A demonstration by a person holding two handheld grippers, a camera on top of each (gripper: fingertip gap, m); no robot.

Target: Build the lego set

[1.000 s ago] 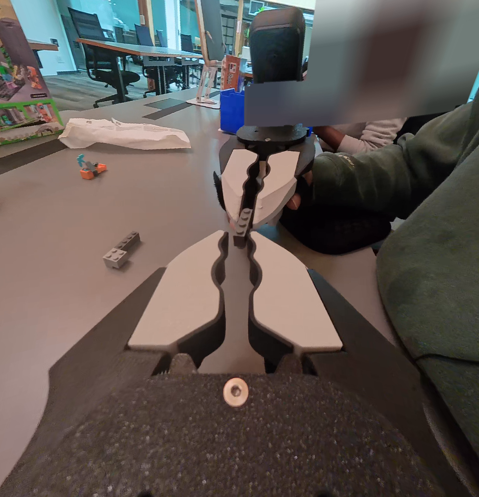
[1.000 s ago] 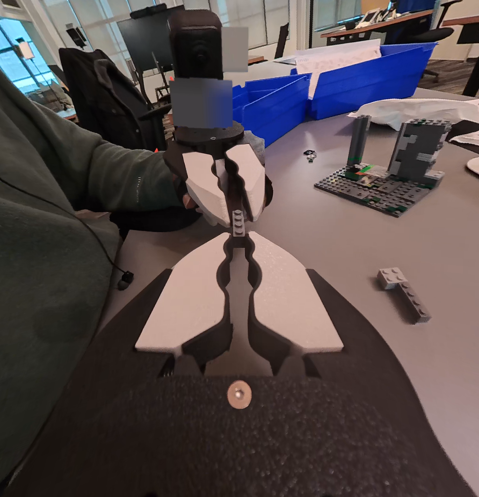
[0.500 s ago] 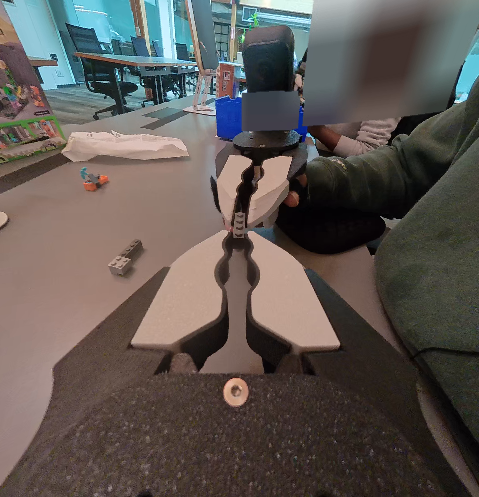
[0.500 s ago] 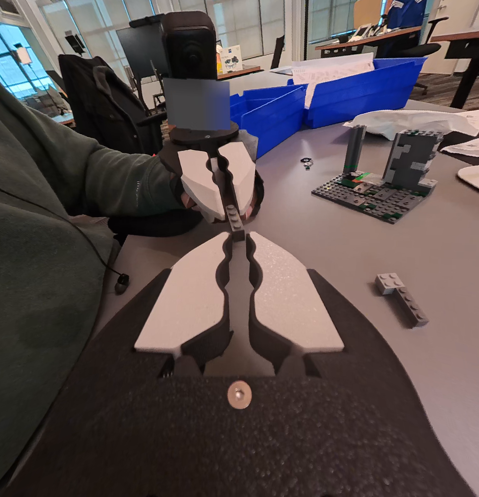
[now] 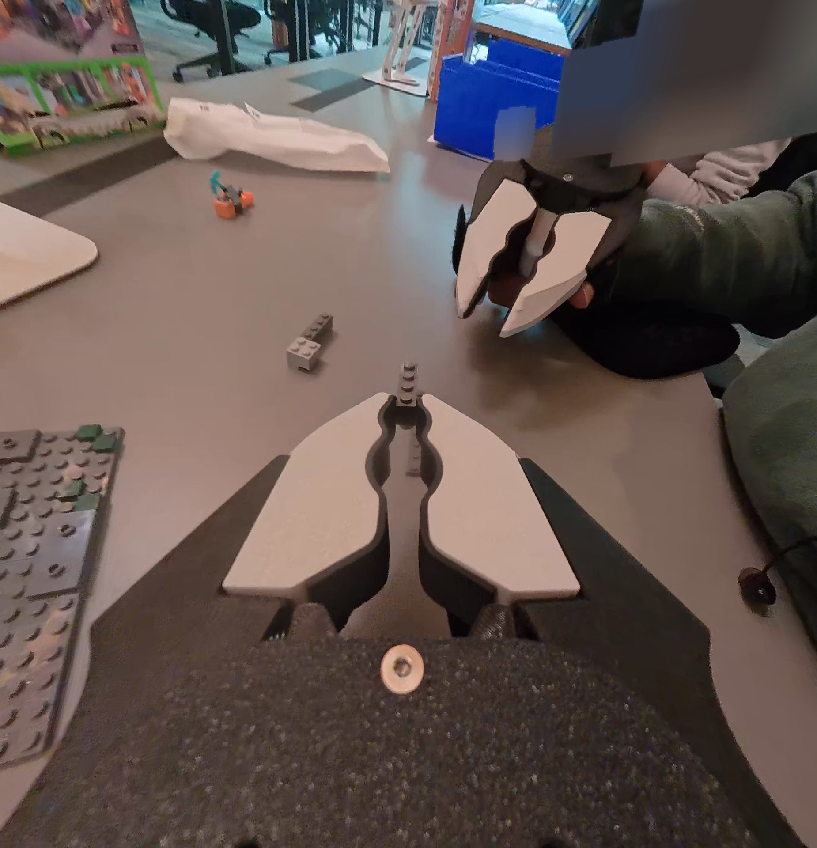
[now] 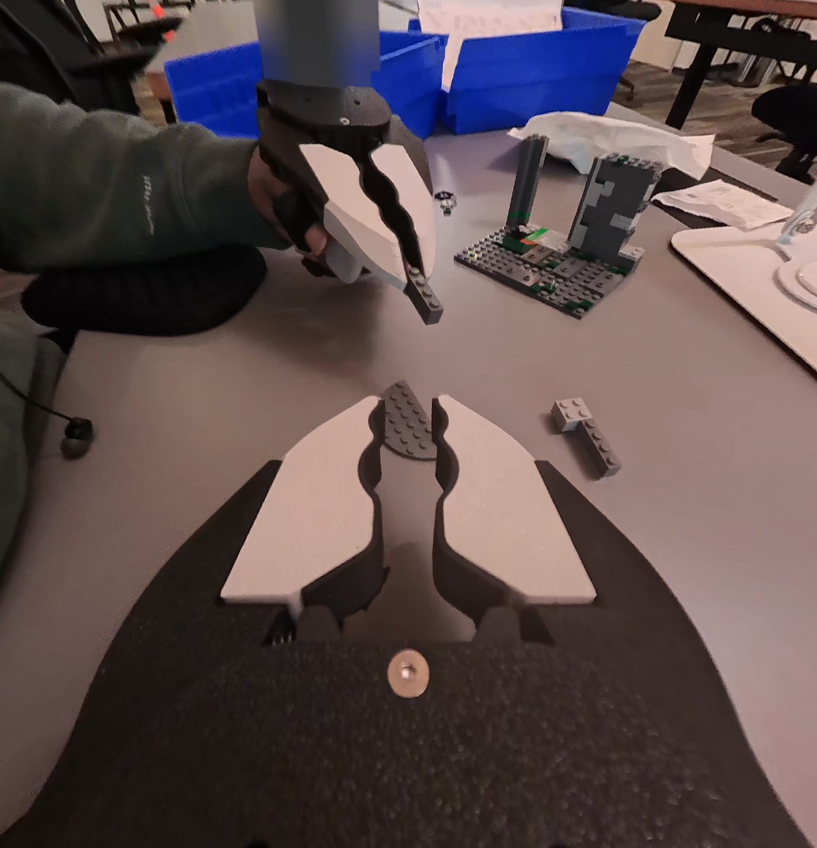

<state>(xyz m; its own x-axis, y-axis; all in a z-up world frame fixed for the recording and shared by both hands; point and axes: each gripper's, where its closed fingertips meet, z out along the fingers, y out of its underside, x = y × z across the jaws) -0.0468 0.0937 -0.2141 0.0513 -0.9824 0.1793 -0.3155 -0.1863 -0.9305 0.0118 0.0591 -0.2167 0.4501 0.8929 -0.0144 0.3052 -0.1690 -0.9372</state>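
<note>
**Left gripper grasps a dark strip; right gripper released**

The left gripper (image 5: 407, 400) is clenched on a dark grey studded strip (image 6: 425, 296), held above the grey table (image 6: 673, 527). The right gripper (image 6: 406, 401) stands parted over a wedge plate (image 6: 409, 429) lying flat. Farther right sit an L-shaped brick pair (image 6: 585, 433) and the half-built set (image 6: 576, 238). Far off, blue bins (image 6: 535, 69) hold white paper (image 6: 489, 9).

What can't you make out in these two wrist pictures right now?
- Dark brick, left wrist view: the left tongs hide its lower end.
- Rounded dark plate, right wrist view: the right tongs frame it; contact can't be told.
- Lego baseplate, left wrist view: cut by the left edge, blurred.
- Small dark piece, right wrist view: too small to identify.
</note>
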